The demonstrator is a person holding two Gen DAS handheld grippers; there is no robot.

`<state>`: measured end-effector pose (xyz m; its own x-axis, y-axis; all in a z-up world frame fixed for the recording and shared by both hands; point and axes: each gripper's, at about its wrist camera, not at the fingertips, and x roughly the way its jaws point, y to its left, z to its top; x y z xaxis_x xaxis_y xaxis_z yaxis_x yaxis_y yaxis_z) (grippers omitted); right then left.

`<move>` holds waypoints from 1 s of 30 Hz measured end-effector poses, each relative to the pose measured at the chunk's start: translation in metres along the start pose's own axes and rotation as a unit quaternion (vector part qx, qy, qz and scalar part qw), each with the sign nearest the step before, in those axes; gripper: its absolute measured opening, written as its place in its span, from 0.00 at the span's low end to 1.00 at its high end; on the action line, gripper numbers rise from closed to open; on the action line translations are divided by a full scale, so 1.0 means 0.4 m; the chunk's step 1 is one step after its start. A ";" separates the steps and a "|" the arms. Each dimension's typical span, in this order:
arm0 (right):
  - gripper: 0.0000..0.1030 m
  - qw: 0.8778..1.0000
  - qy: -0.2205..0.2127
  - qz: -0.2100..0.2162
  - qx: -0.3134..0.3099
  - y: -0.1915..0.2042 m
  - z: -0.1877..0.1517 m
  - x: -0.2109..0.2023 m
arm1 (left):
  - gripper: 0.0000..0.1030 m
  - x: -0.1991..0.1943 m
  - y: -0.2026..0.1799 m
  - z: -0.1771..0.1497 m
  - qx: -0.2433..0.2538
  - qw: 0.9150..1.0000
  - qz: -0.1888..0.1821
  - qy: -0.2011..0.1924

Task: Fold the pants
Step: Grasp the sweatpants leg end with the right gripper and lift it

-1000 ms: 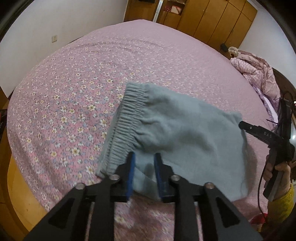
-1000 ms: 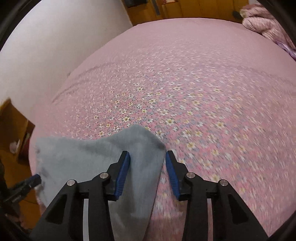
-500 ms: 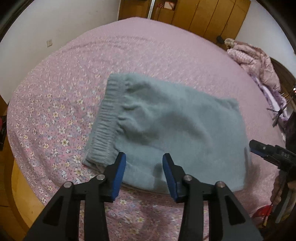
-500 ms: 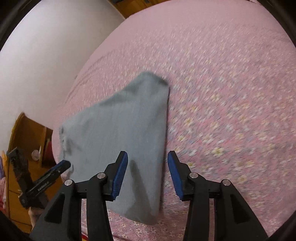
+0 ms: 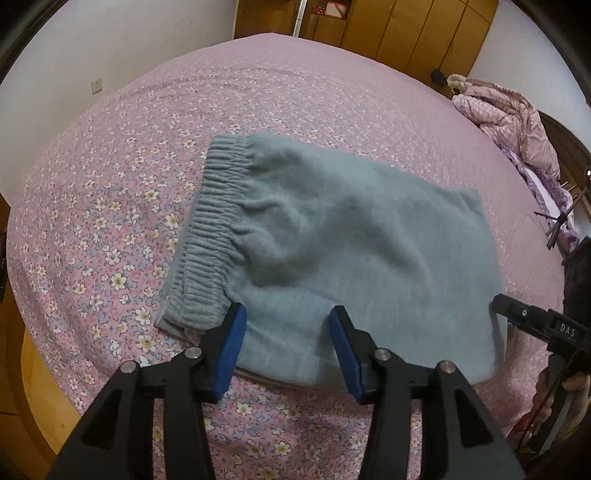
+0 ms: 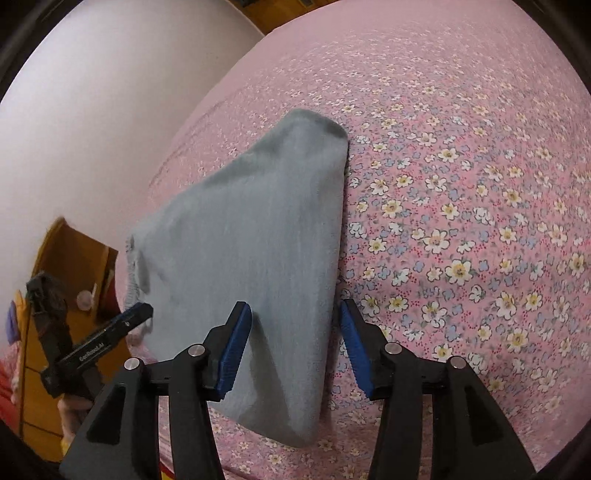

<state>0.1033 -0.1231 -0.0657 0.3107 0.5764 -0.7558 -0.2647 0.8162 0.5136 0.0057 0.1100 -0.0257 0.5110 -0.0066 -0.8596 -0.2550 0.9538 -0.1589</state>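
Filling most of both views: bed [image 5: 122,155] under a pink floral sheet, reaching to the white wall at upper left of the left wrist view. Running along the top edge there: wooden wardrobe [image 5: 402,33]. Lying bunched at the right edge, on the far corner of the bed: pink quilt [image 5: 506,122].

Lying folded flat on the bed, in the centre of the left wrist view: grey-blue pants [image 5: 343,251], elastic waistband [image 5: 210,240] facing frame left, folded edge facing frame right. Appearing in the right wrist view as a tapering grey shape from lower centre up to the middle of the frame [image 6: 251,251], resting on the sheet.

Hovering at bottom centre of the left wrist view, over the near edge of the pants: left hand-held gripper [image 5: 286,343], blue pads spread wide apart, released, gripping nothing. Showing also at lower left of the right wrist view, beside the waistband end.

Hovering at bottom centre of the right wrist view: right hand-held gripper [image 6: 295,343], pads likewise spread, released, straddling the near right edge of the pants without pinching it. Poking in at the lower right of the left wrist view, tip just beside the folded edge.
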 end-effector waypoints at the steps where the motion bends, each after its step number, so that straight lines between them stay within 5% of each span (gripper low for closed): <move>1: 0.50 1.000 -0.004 0.002 0.000 0.004 -0.003 0.003 | 0.49 -0.001 -0.002 0.000 0.000 1.000 0.001 0.000; 7: 0.49 0.998 -0.030 0.037 0.046 -0.035 -0.021 -0.006 | 0.49 -0.012 -0.006 -0.005 -0.003 1.000 0.008 -0.002; 11: 0.50 0.998 -0.021 0.022 0.061 -0.045 -0.007 -0.026 | 0.50 -0.037 -0.027 -0.016 0.010 1.000 0.005 -0.008; 13: 0.49 0.999 -0.018 0.014 0.047 -0.031 -0.003 -0.028 | 0.50 -0.043 -0.037 -0.021 0.017 1.000 -0.002 -0.008; 20: 0.16 0.999 -0.032 -0.015 -0.014 0.044 -0.007 -0.011 | 0.55 -0.002 -0.048 -0.036 0.034 0.999 0.000 0.004; 30: 0.13 0.993 -0.067 0.002 -0.099 0.169 -0.001 -0.095 | 0.56 -0.038 -0.002 -0.029 0.010 1.000 -0.015 0.004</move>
<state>0.0733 -0.0899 -0.0025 0.4236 0.5914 -0.6862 -0.4365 0.7970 0.4174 -0.0116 0.1059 -0.0182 0.5124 -0.0376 -0.8579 -0.2224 0.9591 -0.1748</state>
